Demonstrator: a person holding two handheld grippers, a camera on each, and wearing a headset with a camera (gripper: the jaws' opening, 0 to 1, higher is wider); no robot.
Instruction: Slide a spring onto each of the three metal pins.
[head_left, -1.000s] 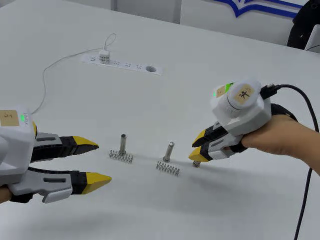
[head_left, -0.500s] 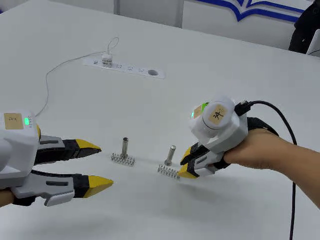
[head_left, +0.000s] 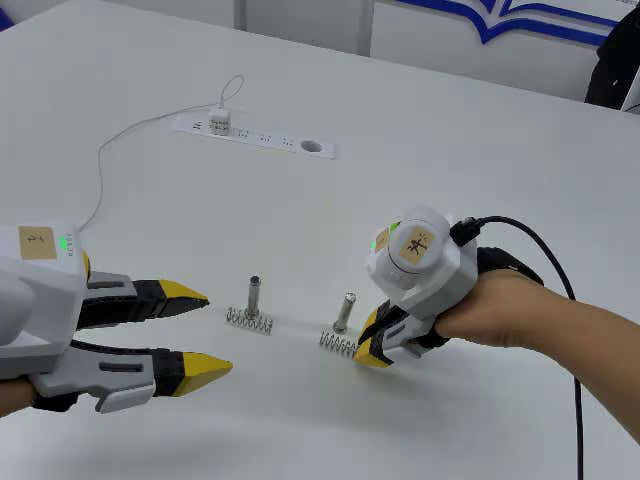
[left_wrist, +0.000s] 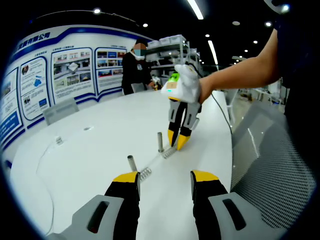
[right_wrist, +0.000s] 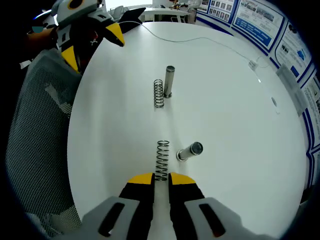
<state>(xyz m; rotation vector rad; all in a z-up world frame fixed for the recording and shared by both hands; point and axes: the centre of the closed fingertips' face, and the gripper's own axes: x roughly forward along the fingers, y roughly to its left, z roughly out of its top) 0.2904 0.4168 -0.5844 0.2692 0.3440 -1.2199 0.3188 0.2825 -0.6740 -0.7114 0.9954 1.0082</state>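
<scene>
Two metal pins stand upright on the white table, the left pin (head_left: 254, 292) and the middle pin (head_left: 346, 308). A spring (head_left: 249, 319) lies flat at the left pin's foot. A second spring (head_left: 338, 344) lies by the middle pin (right_wrist: 189, 151). My right gripper (head_left: 374, 348) is down at this spring's right end, its jaws narrowed onto the end coils (right_wrist: 161, 173). My left gripper (head_left: 217, 332) hovers open at the lower left, short of the left pin (left_wrist: 132, 162), with nothing between its jaws. The right hand hides the table behind it.
A white power strip (head_left: 255, 137) with a plug and a thin cable (head_left: 140, 125) lies at the back of the table. The right gripper's black cable (head_left: 560, 290) trails off to the right. A mesh chair (left_wrist: 270, 165) stands at the table's edge.
My right gripper has moved left and down, from the far right to the right end of the spring by the middle pin, and its jaws have narrowed. The left gripper has stayed open.
</scene>
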